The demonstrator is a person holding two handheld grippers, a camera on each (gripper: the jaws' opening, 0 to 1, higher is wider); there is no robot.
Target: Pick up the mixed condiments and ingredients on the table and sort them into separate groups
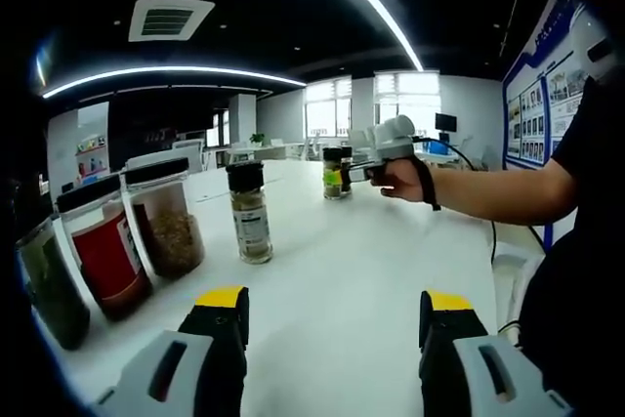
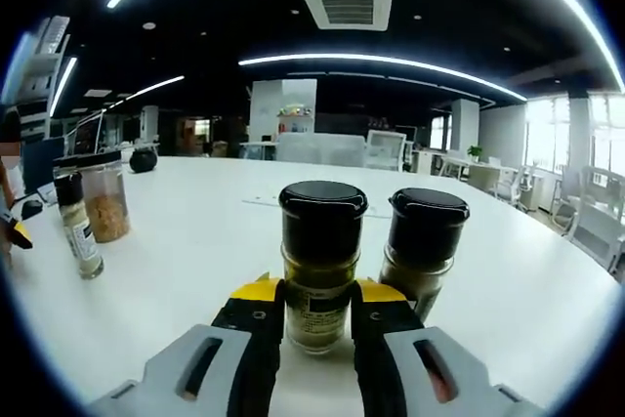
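The room is bright under long curved ceiling strip lights (image 1: pixel 176 72), which stand out hard against the dark ceiling. Daylight pours through the far windows (image 1: pixel 405 100) and blows them out to white. The white surface (image 1: pixel 342 261) glows evenly, with only soft shadows beneath the jars. Fisheye bending curves the straight lines, and things at the edges look stretched and a little soft.

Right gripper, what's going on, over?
Right gripper shut on a spice jar. Left gripper open, holding nothing. Second jar close beside the held one. Three more jars wait near the left gripper.
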